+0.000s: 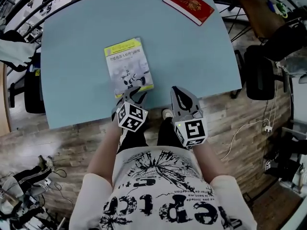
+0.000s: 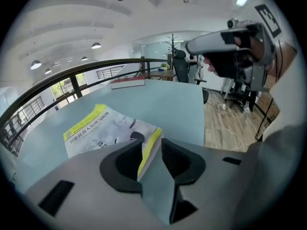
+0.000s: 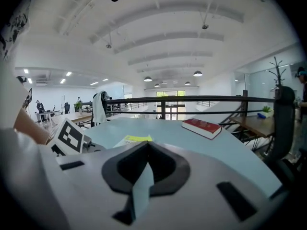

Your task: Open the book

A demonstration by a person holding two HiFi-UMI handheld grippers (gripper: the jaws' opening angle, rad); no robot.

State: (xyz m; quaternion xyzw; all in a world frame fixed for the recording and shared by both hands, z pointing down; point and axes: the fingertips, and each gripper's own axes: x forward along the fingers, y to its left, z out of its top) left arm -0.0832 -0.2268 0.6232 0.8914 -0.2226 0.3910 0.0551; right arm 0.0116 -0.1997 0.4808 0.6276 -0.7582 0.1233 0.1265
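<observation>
A book [image 1: 127,66] with a white and yellow cover lies closed on the light blue table [image 1: 72,42], near its front edge. My left gripper [image 1: 135,94] is at the book's near right corner, pointing down at it. In the left gripper view the jaws [image 2: 151,145] stand open with the yellow corner of the book [image 2: 103,128] between them, and the pads do not press it. My right gripper [image 1: 178,91] hovers to the right of the book at the table's front edge. Its jaws [image 3: 146,145] are shut on nothing. The book's yellow top [image 3: 134,139] shows just beyond them.
A red book [image 1: 188,4] lies at the far right of the table, also seen as the red book [image 3: 201,127] from the right gripper. Black office chairs [image 1: 261,73] stand right of the table on wooden floor, with a white cable [image 1: 249,128] there. A railing runs behind the table.
</observation>
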